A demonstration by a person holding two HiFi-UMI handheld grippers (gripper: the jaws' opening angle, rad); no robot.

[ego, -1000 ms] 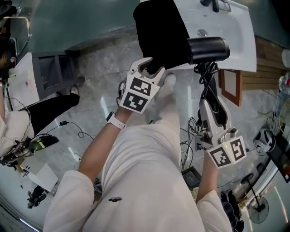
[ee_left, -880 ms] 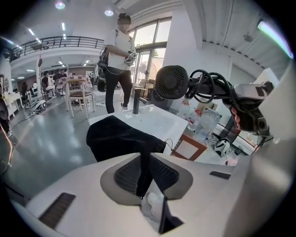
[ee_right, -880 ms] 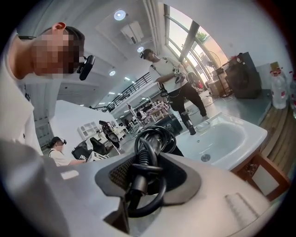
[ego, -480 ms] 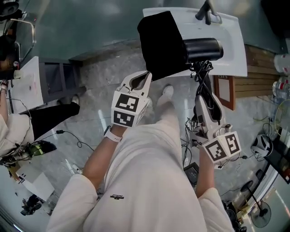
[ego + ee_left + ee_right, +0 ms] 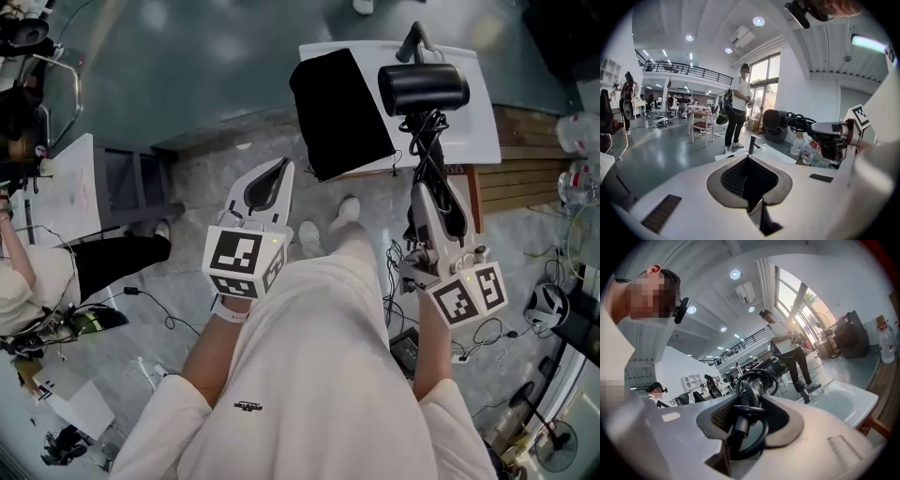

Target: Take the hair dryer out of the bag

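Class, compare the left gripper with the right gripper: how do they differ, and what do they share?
1. The left gripper is shut on nothing; the right gripper grips the hair dryer by its handle and cord.
2. In the head view the left gripper is below the bag's left edge, the right gripper beyond its right edge.
Shared: both are white and carry a marker cube.

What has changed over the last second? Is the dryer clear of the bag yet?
Yes. The left gripper has come off the edge of the black bag, drawn back toward the person and closed on nothing. The right gripper, clamped on the hair dryer by its handle and cord, has pulled it clear of the bag. The bag still lies on the white basin.
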